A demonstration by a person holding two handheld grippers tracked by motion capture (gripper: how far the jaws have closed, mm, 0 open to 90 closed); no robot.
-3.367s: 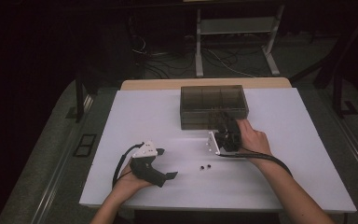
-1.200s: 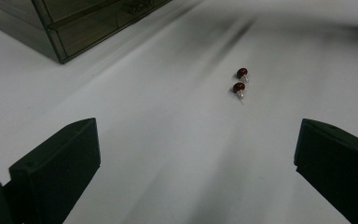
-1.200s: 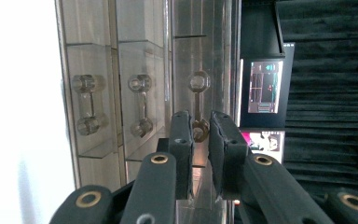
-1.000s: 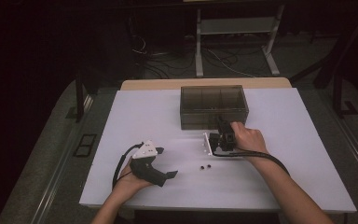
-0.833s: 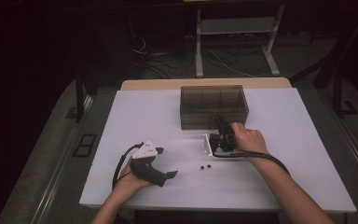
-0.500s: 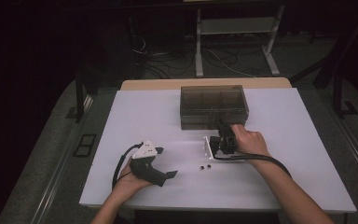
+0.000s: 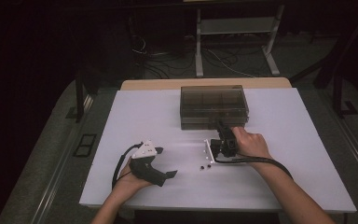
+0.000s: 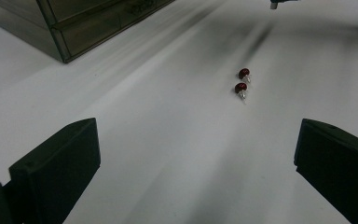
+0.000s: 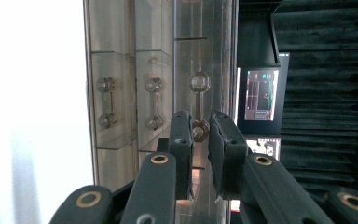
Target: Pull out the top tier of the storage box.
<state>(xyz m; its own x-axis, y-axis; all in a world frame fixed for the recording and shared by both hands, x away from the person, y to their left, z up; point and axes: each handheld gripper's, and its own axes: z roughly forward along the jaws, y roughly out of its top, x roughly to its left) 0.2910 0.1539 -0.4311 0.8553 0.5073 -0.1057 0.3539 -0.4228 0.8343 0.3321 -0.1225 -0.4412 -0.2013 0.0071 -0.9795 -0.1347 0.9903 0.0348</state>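
The drawer handle (image 9: 200,106) sits just beyond the nearly closed jaws.

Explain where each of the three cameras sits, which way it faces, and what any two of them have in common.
High view: above the person's side, looking forward and down on the white table; both forearms, left hand-held gripper and right hand-held gripper show.
Left gripper view: low over the table, looking along wide-open jaws toward two red-capped bulbs.
Right gripper view: rolled sideways, facing the clear drawer cabinet; nearly closed jaws flank a drawer handle.
Shared: the cabinet appears in all three; the bulbs in the high and left gripper views.
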